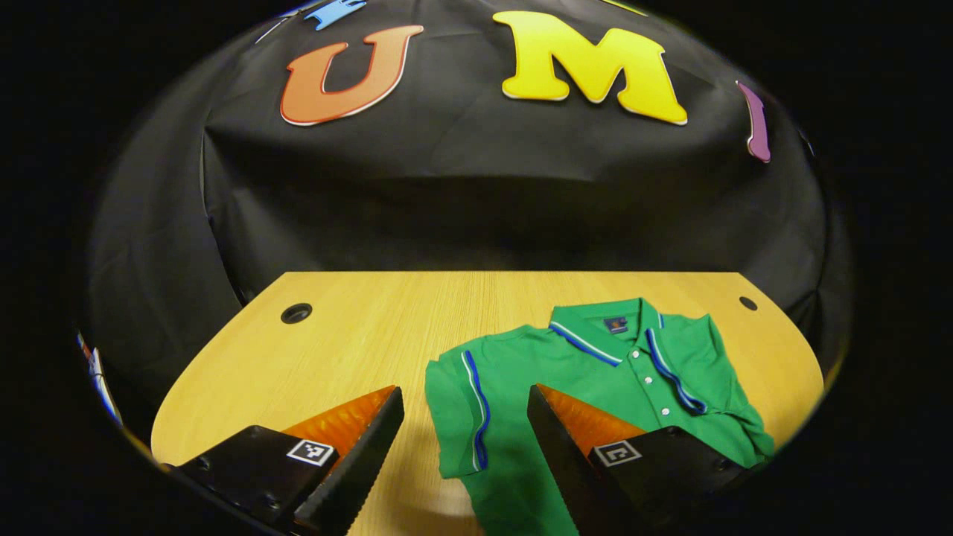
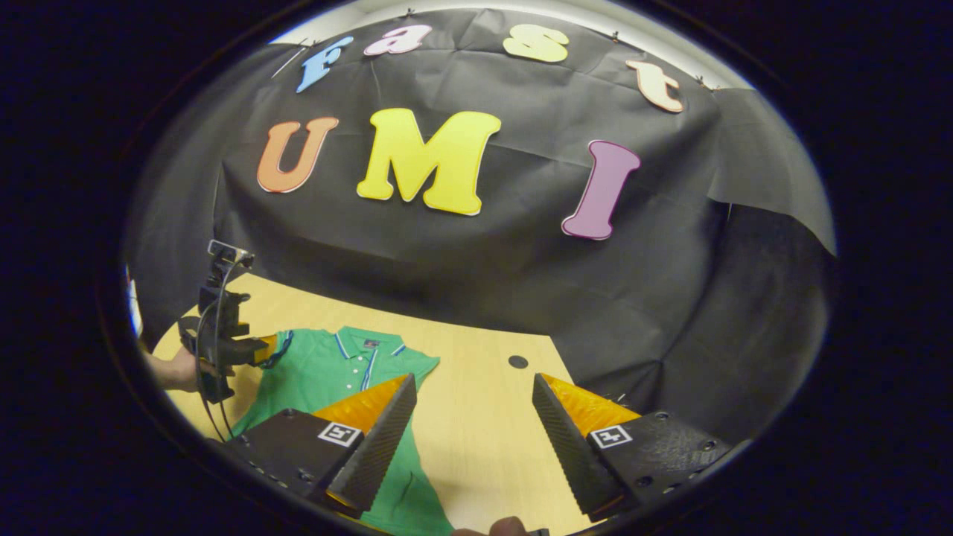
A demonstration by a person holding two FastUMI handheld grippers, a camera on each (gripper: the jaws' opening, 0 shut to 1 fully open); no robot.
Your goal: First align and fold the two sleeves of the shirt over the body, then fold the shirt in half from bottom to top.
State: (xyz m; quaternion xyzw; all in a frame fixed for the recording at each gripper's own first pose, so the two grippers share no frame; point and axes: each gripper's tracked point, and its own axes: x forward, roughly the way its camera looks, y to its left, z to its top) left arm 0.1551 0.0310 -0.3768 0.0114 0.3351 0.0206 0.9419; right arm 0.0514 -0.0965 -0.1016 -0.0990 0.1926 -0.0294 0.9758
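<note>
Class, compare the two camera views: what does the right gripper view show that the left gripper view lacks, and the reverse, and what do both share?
Right gripper view alone: the left gripper from outside, held in a hand beside the shirt's sleeve, plus the right gripper's open jaws above bare table.

Left gripper view alone: the left gripper's open jaws from behind, straddling the folded sleeve.

Shared: the green polo shirt lying collar-away on the wooden table.

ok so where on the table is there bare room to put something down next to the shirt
Bare wood lies between the green shirt and the grommet hole in the left gripper view. Another free strip runs past the shirt's other side toward the far hole in the right gripper view. It is crowded where the left tongs hang open over the near sleeve.
</note>
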